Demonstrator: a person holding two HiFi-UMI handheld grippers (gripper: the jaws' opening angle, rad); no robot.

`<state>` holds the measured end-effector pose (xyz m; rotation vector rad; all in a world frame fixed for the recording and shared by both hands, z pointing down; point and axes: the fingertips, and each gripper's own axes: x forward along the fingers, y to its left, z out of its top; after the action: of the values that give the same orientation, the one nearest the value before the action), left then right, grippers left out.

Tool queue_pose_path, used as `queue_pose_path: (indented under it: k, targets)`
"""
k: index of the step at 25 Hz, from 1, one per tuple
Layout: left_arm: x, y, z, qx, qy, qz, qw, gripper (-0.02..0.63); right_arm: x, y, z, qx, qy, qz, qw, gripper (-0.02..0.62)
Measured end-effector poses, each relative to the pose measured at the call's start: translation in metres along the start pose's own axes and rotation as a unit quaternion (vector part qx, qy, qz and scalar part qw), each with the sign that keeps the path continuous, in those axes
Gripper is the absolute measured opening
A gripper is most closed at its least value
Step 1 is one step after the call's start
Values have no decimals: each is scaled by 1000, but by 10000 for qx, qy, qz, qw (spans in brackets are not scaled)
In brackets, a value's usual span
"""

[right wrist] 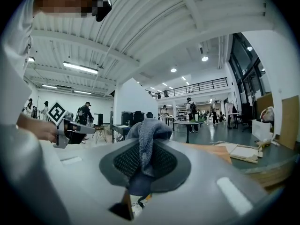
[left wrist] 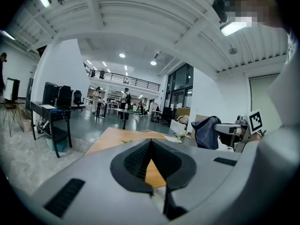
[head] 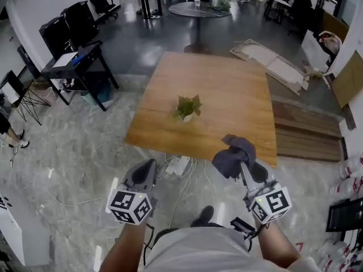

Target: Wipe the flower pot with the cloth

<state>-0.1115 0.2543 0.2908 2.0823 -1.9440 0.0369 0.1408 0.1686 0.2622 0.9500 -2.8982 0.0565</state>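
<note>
Left gripper [head: 150, 164] [left wrist: 150, 146], grey with black ribbed pads: its jaws are pressing together with nothing between them, and it is hovering off the near edge of the table, at 7 o'clock from the pot in the head view. Right gripper [head: 241, 162] [right wrist: 145, 158], same make: its jaws are clamping a crumpled blue-grey woven cloth [head: 233, 153] [right wrist: 143, 134] [left wrist: 206, 132], which is bunching above the pads and hanging down below them; it is hovering at the table's near edge, at 5 o'clock from the pot. Small pale flower pot with a leafy green plant [head: 188, 109]: it is standing upright near the middle of the square light-wood table [head: 232, 84], well apart from both grippers and from the cloth. White power strip with loose cables [head: 178, 166]: it is lying on the marbled grey floor [head: 79, 152] under the table's near edge, between the two grippers. Round grey pedestal table [head: 197, 9]: it is standing at 12 o'clock beyond the wooden table. Flat pale wooden frames [head: 272, 62]: they are lying on the floor at 2 o'clock.
</note>
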Motion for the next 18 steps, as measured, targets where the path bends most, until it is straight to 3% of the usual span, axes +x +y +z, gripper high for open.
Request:
queue_pose_path:
  k: [10,18]
  targets:
    - [145,39,13,-19,463,236,9986,8,102,-92,-5,116,242,322,9991,44]
    - [291,106,2,-82,1222,-157,9923,8,211,-132,-15,210,500,180,9984,44]
